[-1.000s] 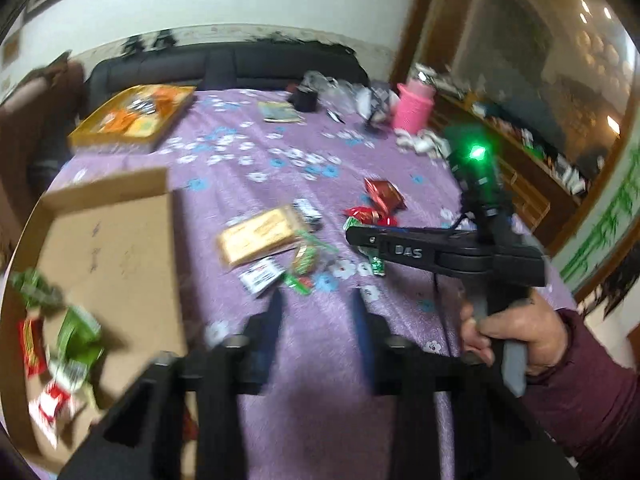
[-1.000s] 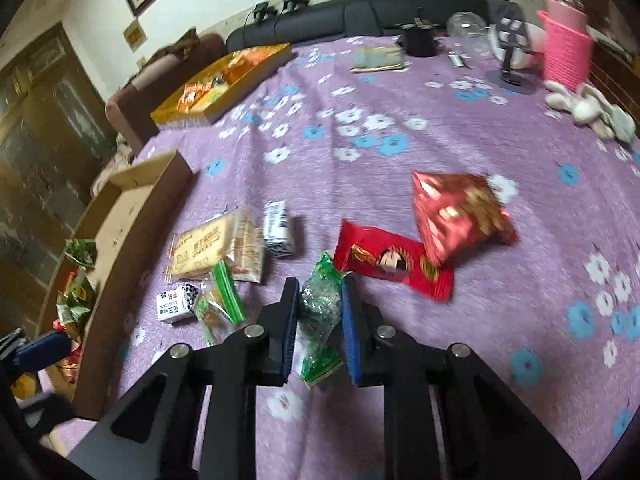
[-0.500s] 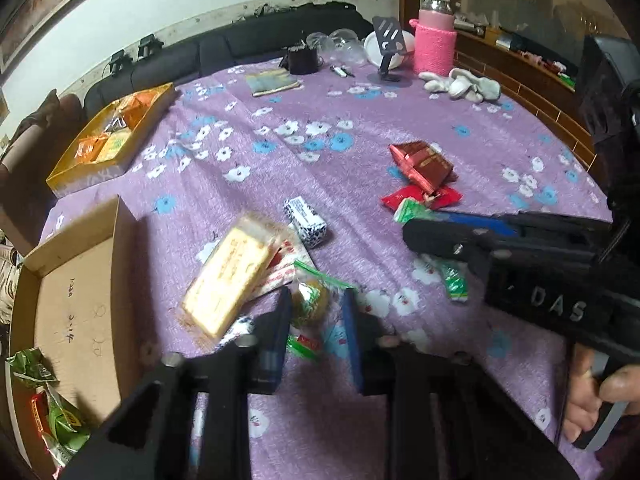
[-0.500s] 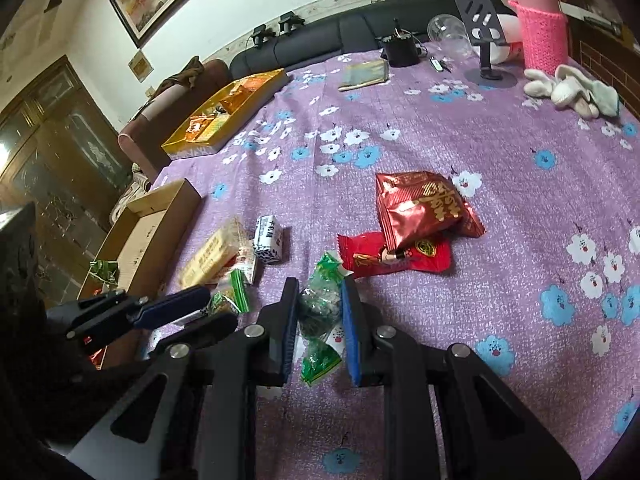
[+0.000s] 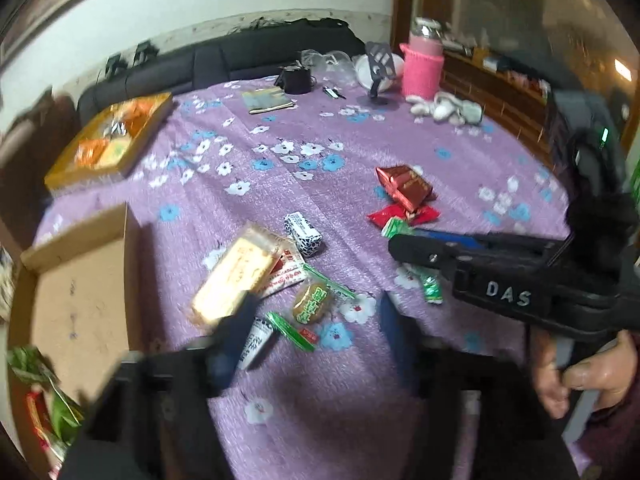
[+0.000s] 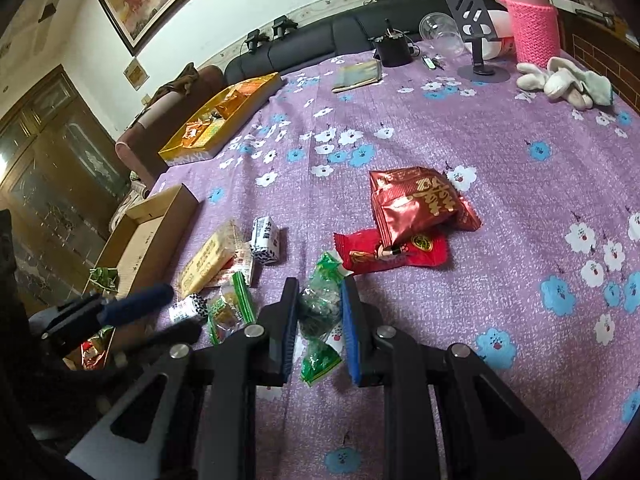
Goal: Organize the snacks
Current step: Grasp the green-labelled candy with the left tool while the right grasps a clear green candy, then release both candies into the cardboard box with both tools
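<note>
Right wrist view is showing the right hand-held gripper (image 6: 320, 316) clamping a crinkled green-and-clear snack packet (image 6: 320, 312) between its black and blue fingers, the packet's green ends sticking out above and below the grip, just over the purple flowered cloth of the bench (image 6: 500, 280). Just beyond it, a glossy dark-red foil bag (image 6: 416, 204) is lying partly on top of a flat bright-red packet (image 6: 394, 250). To the left, a pale yellow wafer pack (image 6: 208, 258) is resting on a white-and-red sachet, with a small black-and-white spotted packet (image 6: 266, 240) just beside it and a green-edged clear packet holding a round biscuit (image 6: 228, 308) nearer the camera. Left wrist view is showing the left hand-held gripper (image 5: 312, 332) with its jaws spread wide and gripping nothing, hovering over that biscuit packet (image 5: 312, 302) and a second spotted packet (image 5: 254, 344). A brown cardboard box (image 5: 80, 292) is sitting at the bench's left edge with green and red snack packets (image 5: 44, 408) already lying in its near corner. A yellow tray of orange-wrapped snacks (image 6: 220, 120) is standing farther back, well apart from the loose pile. A pink knit-covered jar (image 6: 534, 20) and white gloves (image 6: 564, 84) are occupying the far right side.
</note>
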The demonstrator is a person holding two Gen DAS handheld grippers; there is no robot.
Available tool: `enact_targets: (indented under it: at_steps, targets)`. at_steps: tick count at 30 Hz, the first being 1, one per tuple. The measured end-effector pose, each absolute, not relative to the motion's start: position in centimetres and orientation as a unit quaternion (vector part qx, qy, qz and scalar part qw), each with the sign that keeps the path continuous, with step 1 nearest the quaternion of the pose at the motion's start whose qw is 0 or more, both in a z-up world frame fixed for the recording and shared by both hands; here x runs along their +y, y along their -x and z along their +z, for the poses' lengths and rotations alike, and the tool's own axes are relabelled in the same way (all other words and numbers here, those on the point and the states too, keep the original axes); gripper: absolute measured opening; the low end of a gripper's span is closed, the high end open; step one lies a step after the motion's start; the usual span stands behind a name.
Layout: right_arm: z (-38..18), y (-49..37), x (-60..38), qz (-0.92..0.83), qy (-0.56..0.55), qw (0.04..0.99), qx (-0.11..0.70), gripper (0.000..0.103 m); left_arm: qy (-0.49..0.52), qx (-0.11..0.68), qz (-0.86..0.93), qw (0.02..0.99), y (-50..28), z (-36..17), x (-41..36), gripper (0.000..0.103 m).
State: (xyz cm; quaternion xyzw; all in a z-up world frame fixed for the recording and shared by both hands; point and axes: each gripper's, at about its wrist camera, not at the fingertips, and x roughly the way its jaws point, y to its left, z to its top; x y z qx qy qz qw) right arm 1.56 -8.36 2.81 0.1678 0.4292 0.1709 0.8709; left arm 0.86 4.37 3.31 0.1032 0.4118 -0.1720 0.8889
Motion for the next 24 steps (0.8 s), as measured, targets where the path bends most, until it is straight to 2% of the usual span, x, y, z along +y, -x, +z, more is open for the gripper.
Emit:
enact_targets:
  at_steps: [3,4,5,6,10,15,20,24]
  targets:
    - [2.7,-1.7,-8.8,0.167,-0.174,0.871,0.428,0.023,-0.12,0.42,-0.181,0.881,-1.7,2.3,3.3,0.071]
    - [2.7,-1.7,-8.8,0.166,-0.175,0.871,0.429,0.023,-0.126,0.426,-0.184,0.877,-1.9,1.8,3.0,0.065]
    - [2.6,-1.8,-9.0,0.165,-0.177,0.87,0.429,0.023,-0.138,0.434,-0.179,0.872,-2.2,1.2,2.6,0.035]
    - [2.6,-1.9,-9.0,0.164,-0.178,0.87,0.43,0.023,-0.15,0.44,-0.168,0.869,-2.4,0.5,2.4,0.028]
    - [2.6,-1.9,-9.2,0.164,-0.177,0.871,0.429,0.023,-0.12,0.435,-0.166,0.877,-2.3,0.8,3.5,0.027]
    - [2.9,-1.6,-8.8,0.176,-0.174,0.873,0.42,0.023,-0.048,0.419,-0.173,0.89,-1.1,4.0,6.9,0.028]
    - [3.5,-1.2,-7.9,0.196,-0.181,0.872,0.41,0.023,0.011,0.398,-0.149,0.905,0.1,7.7,13.3,0.028]
    - [5.4,-0.6,-5.8,0.223,-0.176,0.871,0.402,0.023,0.021,0.389,-0.094,0.916,0.3,9.0,18.7,0.028]
